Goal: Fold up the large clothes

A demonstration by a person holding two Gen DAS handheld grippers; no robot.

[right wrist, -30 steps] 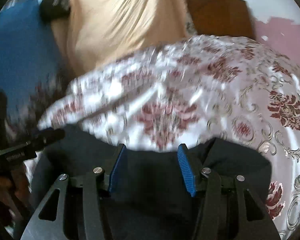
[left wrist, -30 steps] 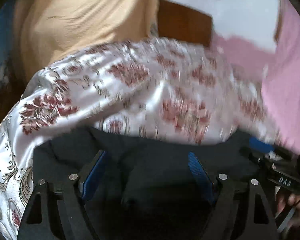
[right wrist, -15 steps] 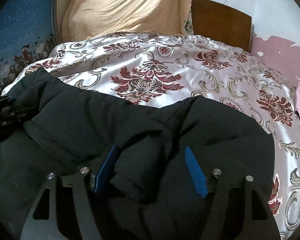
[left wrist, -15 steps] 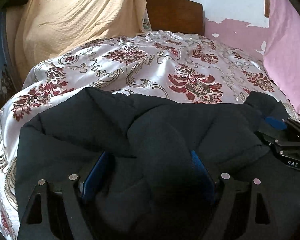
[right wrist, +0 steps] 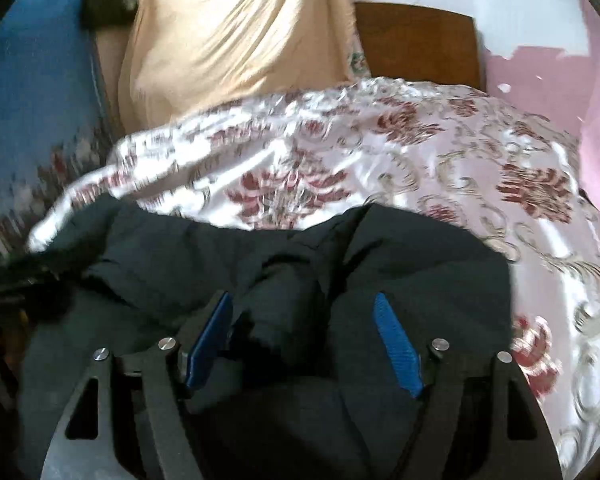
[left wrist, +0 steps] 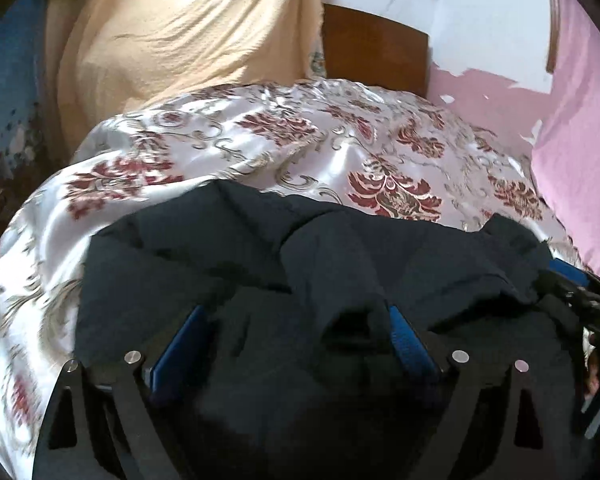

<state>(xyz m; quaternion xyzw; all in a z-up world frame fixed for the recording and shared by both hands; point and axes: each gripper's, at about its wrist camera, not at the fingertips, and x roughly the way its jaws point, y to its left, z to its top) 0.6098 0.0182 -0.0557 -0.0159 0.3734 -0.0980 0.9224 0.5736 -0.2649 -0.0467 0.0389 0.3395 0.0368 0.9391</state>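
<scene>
A dark padded jacket (left wrist: pixel 220 248) lies bunched on the near part of the bed, its far edge on the floral satin bedspread (left wrist: pixel 300 140). My left gripper (left wrist: pixel 296 340) hovers over it with jaws opening; a raised fold of jacket sits between the blue pads, against the right one, and is not pinched. In the right wrist view the same jacket (right wrist: pixel 420 272) fills the lower half. My right gripper (right wrist: pixel 304 340) also has opening jaws, with a loose fold nearer the left pad. The right gripper (left wrist: pixel 580 300) shows at the left view's right edge.
The bedspread (right wrist: pixel 420 152) runs back to a brown wooden headboard (left wrist: pixel 376 52). A beige cloth (left wrist: pixel 180 40) hangs at the back left, with a blue patterned cloth (right wrist: pixel 32 80) further left. Pink fabric (left wrist: pixel 580 120) borders the bed on the right.
The jacket has come down and spread forward over the bedspread. Both pairs of jaws have widened, the right one more, and the fabric folds now sit loose between the pads.
</scene>
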